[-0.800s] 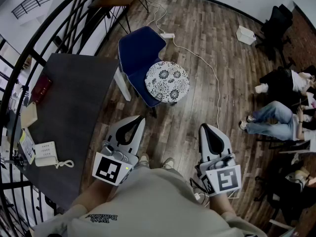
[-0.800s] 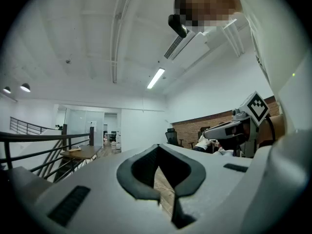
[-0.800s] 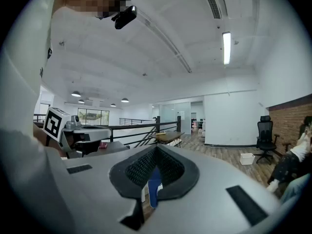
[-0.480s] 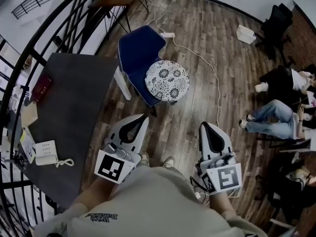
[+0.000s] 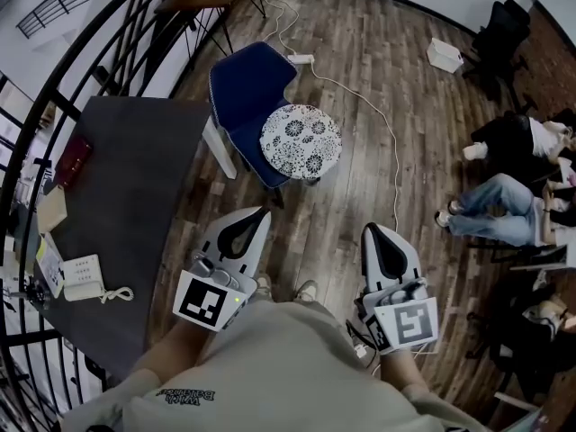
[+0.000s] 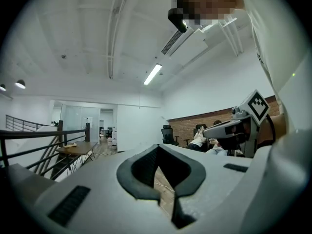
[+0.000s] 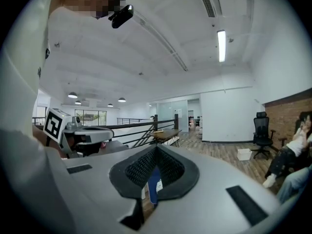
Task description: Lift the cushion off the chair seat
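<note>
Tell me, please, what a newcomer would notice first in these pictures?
A round flower-patterned cushion lies on the blue chair on the wooden floor. Nearer the camera, the left gripper and right gripper hang side by side, fingers shut on nothing, well short of the chair.

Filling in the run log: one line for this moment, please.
phase: pre-grasp | left tongs: shut, empty | right tongs: shut, empty | cushion: untouched, on seat of chair | both tongs short of chair

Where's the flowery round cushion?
In the head view, the cushion lies on the seat of the blue chair, right of the dark table.
</note>
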The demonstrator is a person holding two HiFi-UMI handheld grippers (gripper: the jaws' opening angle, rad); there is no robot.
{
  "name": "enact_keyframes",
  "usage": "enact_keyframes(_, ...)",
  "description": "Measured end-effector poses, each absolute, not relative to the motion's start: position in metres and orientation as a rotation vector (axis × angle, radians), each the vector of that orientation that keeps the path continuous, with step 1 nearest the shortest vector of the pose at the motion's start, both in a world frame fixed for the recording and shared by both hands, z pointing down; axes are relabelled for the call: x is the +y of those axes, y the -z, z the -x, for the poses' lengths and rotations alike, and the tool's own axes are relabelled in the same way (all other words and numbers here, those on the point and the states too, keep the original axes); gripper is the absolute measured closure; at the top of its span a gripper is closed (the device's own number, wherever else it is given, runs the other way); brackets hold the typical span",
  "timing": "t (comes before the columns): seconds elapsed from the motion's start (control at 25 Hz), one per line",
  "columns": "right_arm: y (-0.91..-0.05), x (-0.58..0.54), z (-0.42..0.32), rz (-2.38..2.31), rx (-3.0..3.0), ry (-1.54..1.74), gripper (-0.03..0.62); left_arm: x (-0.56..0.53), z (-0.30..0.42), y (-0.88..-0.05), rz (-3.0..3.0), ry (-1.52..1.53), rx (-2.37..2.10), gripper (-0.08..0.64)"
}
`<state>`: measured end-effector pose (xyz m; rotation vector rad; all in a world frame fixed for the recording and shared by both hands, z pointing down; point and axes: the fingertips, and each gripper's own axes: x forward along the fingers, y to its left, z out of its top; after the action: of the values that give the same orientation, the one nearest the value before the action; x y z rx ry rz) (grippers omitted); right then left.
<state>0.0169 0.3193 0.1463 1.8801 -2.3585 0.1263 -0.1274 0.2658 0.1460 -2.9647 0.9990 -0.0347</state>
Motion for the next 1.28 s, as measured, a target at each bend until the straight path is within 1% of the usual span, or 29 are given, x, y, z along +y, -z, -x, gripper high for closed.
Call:
enact_keyframes(0.16,-0.148,0.325,-0.02,-1.864,-2.309,-0.039,0.589,0.272,0.12,-0.146,3.008,0.012,0.967,0.555)
enact_keyframes(0.6,-0.158,0.342,-0.051,-1.924,-2.321,-0.084,0.589,0.288,0.088,-0.153,3.0,0.071,0.97,0.555)
enact_keyframes(0.92,-0.154,0.354,-0.081,-1.977,-2.33,-0.057,0.589,0.308,0.059,-0.154,3.03,0.07,0.913,0.555)
enact_keyframes(1.12,-0.152,0.359,-0.095,-2.015,-2.321,-0.065,0.589,0.315,0.044,-0.166,3.041,0.158,0.919,0.555)
enact_keyframes(1.28,-0.148,0.365,-0.102,-2.02,-2.357,-0.026,0.589,0.318,0.037,-0.17,3.075,0.16,0.941,0.555)
